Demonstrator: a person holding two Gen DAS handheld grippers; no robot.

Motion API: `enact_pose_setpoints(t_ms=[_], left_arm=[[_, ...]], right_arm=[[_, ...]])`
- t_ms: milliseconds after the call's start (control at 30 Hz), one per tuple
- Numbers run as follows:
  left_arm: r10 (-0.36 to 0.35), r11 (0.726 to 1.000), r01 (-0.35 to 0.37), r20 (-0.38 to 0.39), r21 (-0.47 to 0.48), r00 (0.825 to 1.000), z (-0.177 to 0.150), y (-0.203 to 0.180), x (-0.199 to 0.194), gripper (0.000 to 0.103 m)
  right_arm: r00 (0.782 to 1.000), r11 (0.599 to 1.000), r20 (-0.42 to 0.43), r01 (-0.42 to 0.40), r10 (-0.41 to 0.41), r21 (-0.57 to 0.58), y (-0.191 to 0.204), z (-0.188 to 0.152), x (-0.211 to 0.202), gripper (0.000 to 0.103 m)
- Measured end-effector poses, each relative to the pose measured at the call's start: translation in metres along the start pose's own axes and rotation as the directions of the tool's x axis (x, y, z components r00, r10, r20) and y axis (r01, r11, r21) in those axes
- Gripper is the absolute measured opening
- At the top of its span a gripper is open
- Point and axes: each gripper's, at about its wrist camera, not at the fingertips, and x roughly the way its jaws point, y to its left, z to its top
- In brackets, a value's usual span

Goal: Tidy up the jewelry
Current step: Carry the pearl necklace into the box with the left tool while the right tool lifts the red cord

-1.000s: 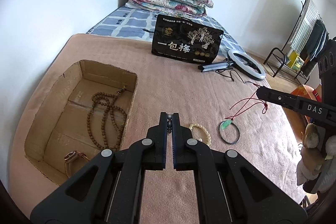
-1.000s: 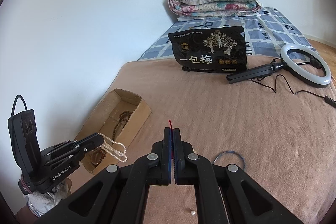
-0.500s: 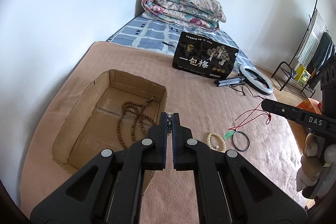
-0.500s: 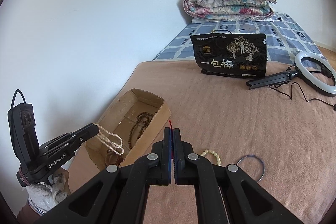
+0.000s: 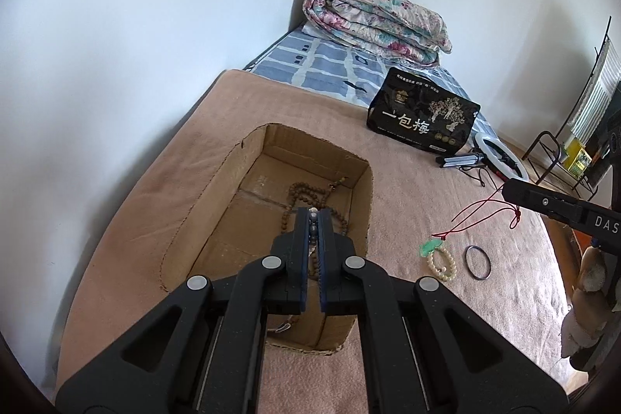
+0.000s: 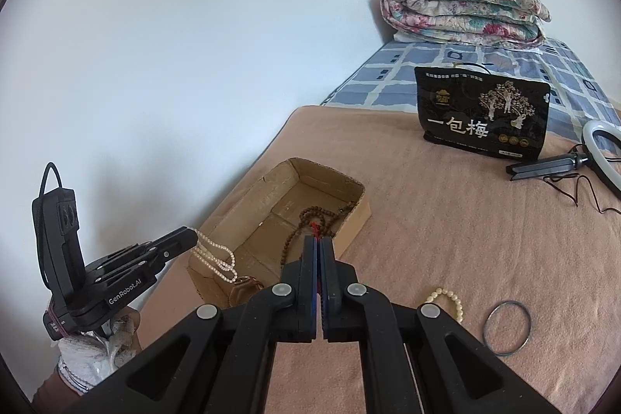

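**Pearl strand over box, release pending**

Presently, the left gripper (image 5: pixel 313 220) is clenched on a white pearl necklace (image 6: pixel 217 255), pale beads showing between its jaws in the left wrist view. In the right wrist view the strand hangs in loops at lower left of frame, over the near corner of the open brown cardboard box (image 6: pixel 359 216). The box sits on the tan blanket-covered bed (image 6: pixel 446 220) and already holds a long brown wooden bead necklace (image 5: pixel 306 193).

The right gripper (image 6: pixel 319 243) is clamped on a thin red cord (image 5: pixel 485 216), which in the left wrist view runs down to a green pendant (image 5: pixel 431 247) at right of centre, resting by a cream bead bracelet (image 5: pixel 442 262) and a dark metal bangle (image 5: pixel 478 262) on the bed.

Assessment: the step in hand is depositing the pearls. Recommended practice: move the strand further toward the box centre, lower until the loops pool on the floor, then open. The loops hang close to the near wall and may drape over it. The red cord should be kept clear of the pearls.
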Motion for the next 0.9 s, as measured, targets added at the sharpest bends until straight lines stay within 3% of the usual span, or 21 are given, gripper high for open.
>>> enact_pose_setpoints(t_ms=[367, 900], left_arm=[[0.058, 0.997, -0.058, -0.015, -0.043, 0.998, -0.009, 0.037, 0.001, 0.001], [0.097, 0.993, -0.1, -0.047, -0.064, 0.994, -0.011, 0.046, 0.018, 0.001]], right_arm=[[0.999, 0.999, -0.031, -0.028, 0.026, -0.038, 0.035, 0.002, 0.027, 0.0], [0.995, 0.998, -0.102, -0.005, -0.002, -0.068, 0.056, 0.005, 0.08, 0.0]])
